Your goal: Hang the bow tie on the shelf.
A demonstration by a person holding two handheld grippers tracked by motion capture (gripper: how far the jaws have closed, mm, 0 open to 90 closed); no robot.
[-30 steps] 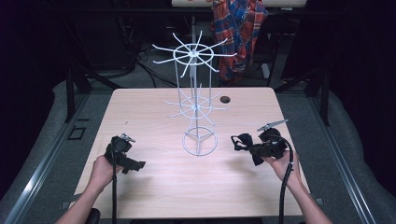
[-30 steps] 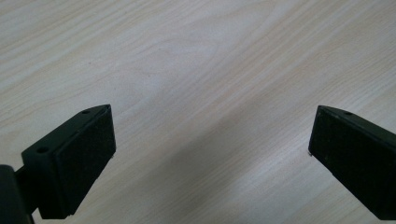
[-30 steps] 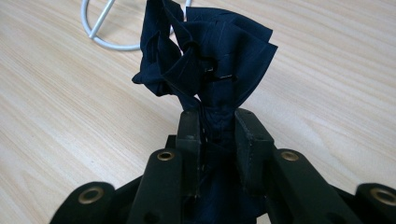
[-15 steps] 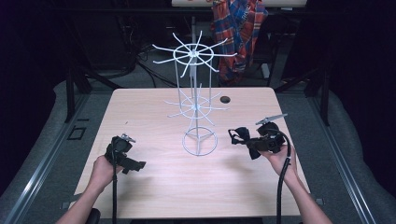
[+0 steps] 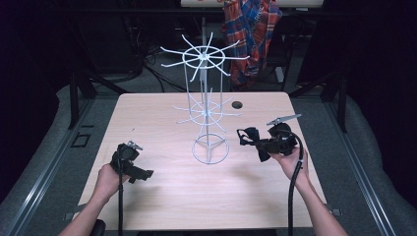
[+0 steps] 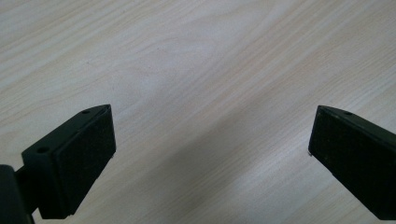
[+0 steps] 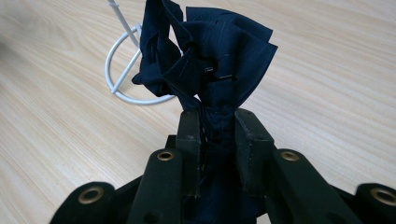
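In the high view, a white wire rack (image 5: 206, 105) stands near the middle of the wooden table (image 5: 162, 196), with spokes fanning out at two levels and a ring base resting on the wood. To its right, the right gripper (image 5: 248, 137) is held above the table by the person's right hand (image 5: 290, 157), its jaws pointing left toward the rack and clamped on a dark blue bow tie (image 5: 248, 135); the tie sits just right of the rack's base, apart from it, at about the height of the lower spokes, which suggests it is being carried over to hang on one. On the near left, the left gripper (image 5: 140, 173) rests low by the table, well apart from the rack, likely parked so it stays out of the way. A small dark hole (image 5: 237, 104) lies in the far part of the table, and a plaid shirt (image 5: 251, 29) hangs beyond the far edge. In the left gripper view, the left gripper (image 6: 210, 140) has its jaws spread wide over bare wood, holding nothing. In the right gripper view, the right gripper (image 7: 218, 123) has its jaws pressed narrow on the bunched middle of the bow tie (image 7: 210, 60), whose folds fan out above; a small metal clasp shows among them, and the ring base of the rack (image 7: 122, 95) lies just behind.
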